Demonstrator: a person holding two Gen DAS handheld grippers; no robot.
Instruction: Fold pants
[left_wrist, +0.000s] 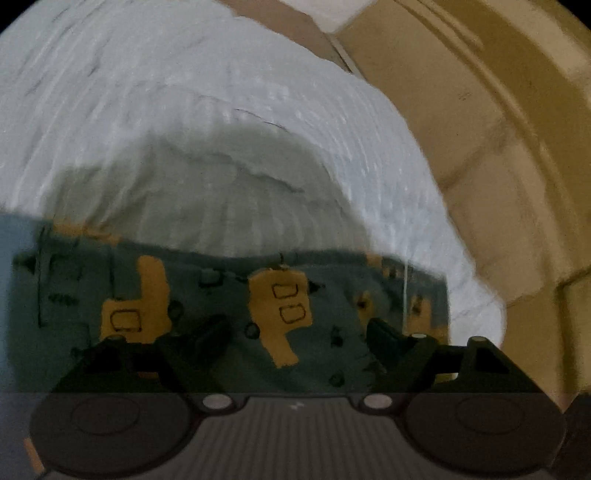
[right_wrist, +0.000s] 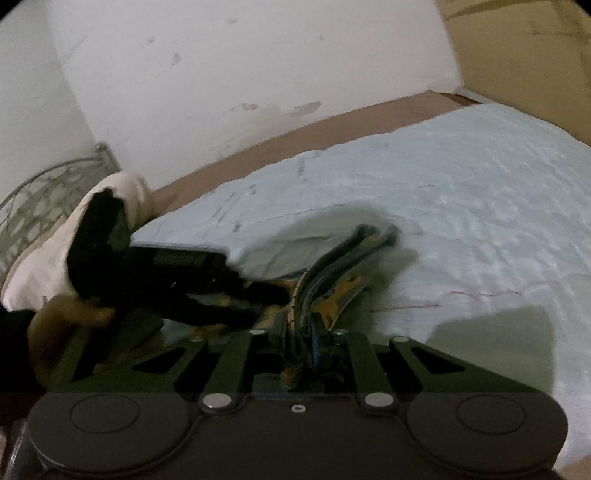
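Right wrist view, entry one: my right gripper (right_wrist: 301, 332) was clamped narrow on a stacked edge of the pants (right_wrist: 332, 273), several dark-green and mustard layers bunched between the pads and fanning forward over the pale quilted bedspread (right_wrist: 461, 192). I judged the bundle thick for so small a bite; an inner layer could have slid free if I had pulled hard, leaving the fold uneven.

Left wrist view, entry two: my left gripper (left_wrist: 295, 332) stood wide, its jaws poised over the pants (left_wrist: 229, 302) with nothing pinched that I could see. Fabric there lay flat, a soft knit printed with blocky mustard shapes on green, its edge running across the bedspread (left_wrist: 221, 122). Closing too deep, I reckoned, might have caught the bedspread along with the cloth.

Entry three, surroundings: bedspread textured in fine ridges, lightly marked; a white pillow (right_wrist: 74, 236) and a metal scrollwork bed frame (right_wrist: 40, 199) at the left; a plain scuffed wall (right_wrist: 258, 74) behind. Motion blur softened the finer detail.
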